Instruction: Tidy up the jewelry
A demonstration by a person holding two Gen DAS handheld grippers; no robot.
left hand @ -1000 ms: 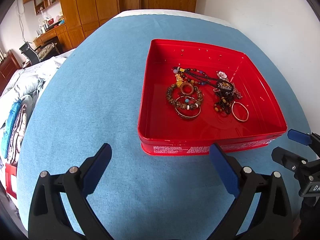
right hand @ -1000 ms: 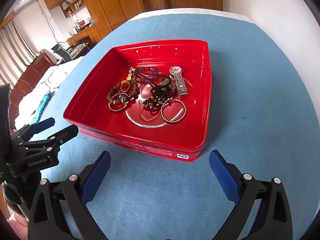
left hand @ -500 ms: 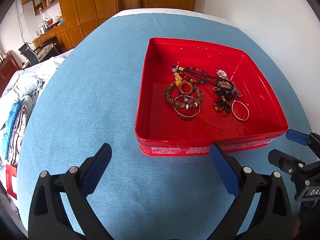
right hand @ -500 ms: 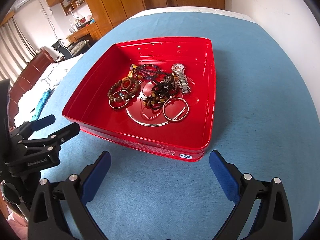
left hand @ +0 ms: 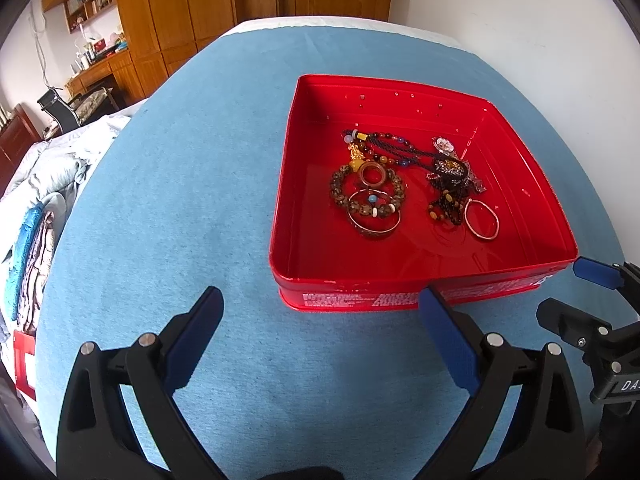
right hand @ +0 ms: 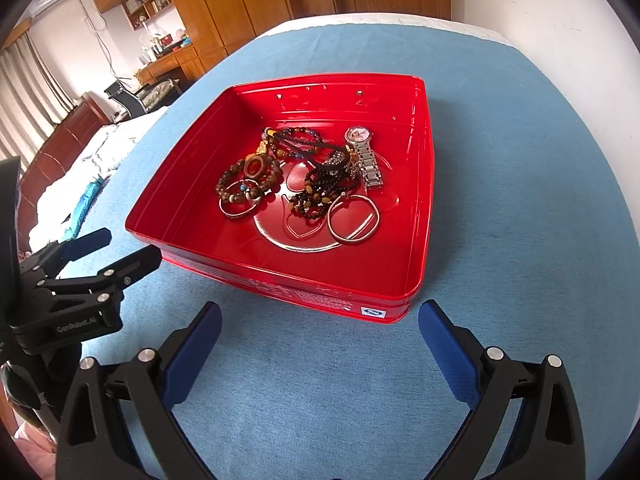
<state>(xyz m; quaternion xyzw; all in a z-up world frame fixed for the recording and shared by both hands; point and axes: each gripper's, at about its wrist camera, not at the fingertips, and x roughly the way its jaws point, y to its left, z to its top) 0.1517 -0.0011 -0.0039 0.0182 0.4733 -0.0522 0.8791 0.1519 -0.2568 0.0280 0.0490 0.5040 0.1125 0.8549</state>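
A red tin tray (left hand: 304, 256) (right hand: 420, 184) sits on the blue cloth. Inside lie a brown bead bracelet (left hand: 340, 190) (right hand: 228, 184), a silver bangle (left hand: 482, 218) (right hand: 354, 220), a dark bead necklace (left hand: 384, 146) (right hand: 296, 136), a tangle of dark beads (left hand: 448, 172) (right hand: 320, 190) and a silver watch (right hand: 366, 156). My left gripper (left hand: 320, 332) is open and empty, just short of the tray's near wall. My right gripper (right hand: 320, 340) is open too, near the tray's front right corner. Each gripper shows at the edge of the other's view.
The blue cloth (left hand: 180, 160) covers a wide flat surface with bare room left of the tray. Folded bedding (left hand: 36, 208) lies off the left edge. Wooden cabinets (left hand: 192, 8) stand at the back, and a white wall (right hand: 580, 20) runs along the right.
Both grippers have edged slightly forward and the tray sits a little higher and closer in both views. Both stay open. The jewelry has not moved.
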